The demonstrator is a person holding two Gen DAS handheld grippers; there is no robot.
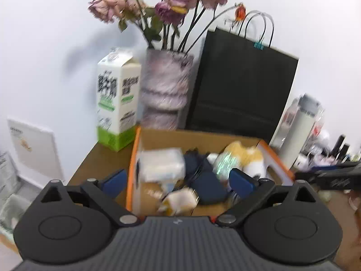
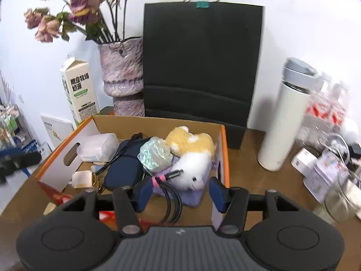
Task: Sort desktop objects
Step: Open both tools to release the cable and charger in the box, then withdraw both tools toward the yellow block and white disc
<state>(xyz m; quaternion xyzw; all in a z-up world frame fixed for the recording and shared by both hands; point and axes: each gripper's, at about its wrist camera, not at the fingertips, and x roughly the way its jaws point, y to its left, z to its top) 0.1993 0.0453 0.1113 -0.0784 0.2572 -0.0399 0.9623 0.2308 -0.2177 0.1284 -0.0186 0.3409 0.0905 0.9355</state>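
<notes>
A cardboard box (image 2: pixel 158 124) with an orange rim stands on the brown desk. It holds a white tissue packet (image 2: pixel 97 146), a dark blue pouch (image 2: pixel 121 169), a crinkled shiny bag (image 2: pixel 154 155) and a yellow-and-white plush toy (image 2: pixel 191 174). A black cable bundle (image 2: pixel 172 203) with a pink tie lies on the plush's purple base. My right gripper (image 2: pixel 180 192) stands open around that bundle, its pads off it. My left gripper (image 1: pixel 178 180) is spread wide above the box (image 1: pixel 135 149), over the packet (image 1: pixel 162 162) and pouch (image 1: pixel 207 185), and holds nothing.
Behind the box stand a milk carton (image 2: pixel 79 90), a pink vase (image 2: pixel 124 74) of dried roses and a black paper bag (image 2: pixel 200 63). To the right are a white thermos (image 2: pixel 284 122), water bottles, a charger and a glass jar (image 2: pixel 340 198).
</notes>
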